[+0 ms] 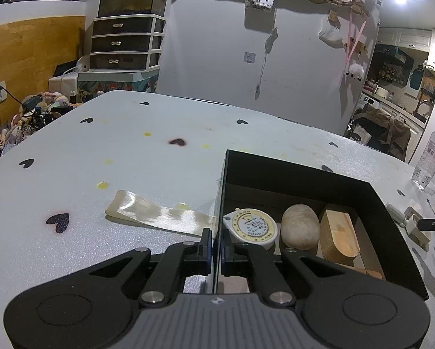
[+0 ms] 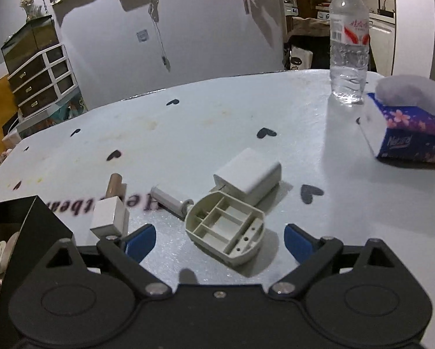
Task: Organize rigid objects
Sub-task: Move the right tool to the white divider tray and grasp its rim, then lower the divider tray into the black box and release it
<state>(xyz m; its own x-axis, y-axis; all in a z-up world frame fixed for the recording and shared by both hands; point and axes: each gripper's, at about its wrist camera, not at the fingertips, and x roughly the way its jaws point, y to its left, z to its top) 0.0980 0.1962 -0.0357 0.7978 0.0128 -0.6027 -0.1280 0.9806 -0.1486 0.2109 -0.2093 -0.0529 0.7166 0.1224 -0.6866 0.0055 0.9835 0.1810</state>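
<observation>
Through my left wrist camera, my left claw (image 1: 216,245) is clamped shut on the near wall of a black box (image 1: 304,171) that sits on the pale worktop (image 1: 159,157) printed with black hearts. Inside the box, side by side from left to right, lie a round tape measure (image 1: 250,228), a smooth oval stone (image 1: 301,226) and a wooden block (image 1: 338,234). A cream ribbon (image 1: 159,213) lies flat on the worktop just left of the box.

Through my right wrist camera, my right claw (image 2: 219,240) stands wide apart and holds nothing. A beige ribbed plastic shell (image 2: 226,229) lies on the worktop between its blue pads. Just behind the shell is a white charger block (image 2: 248,176); to the left are a grey cylinder (image 2: 170,199) and a small white cube (image 2: 109,215). A water bottle (image 2: 348,40) and a tissue pack (image 2: 406,133) stand far right.
</observation>
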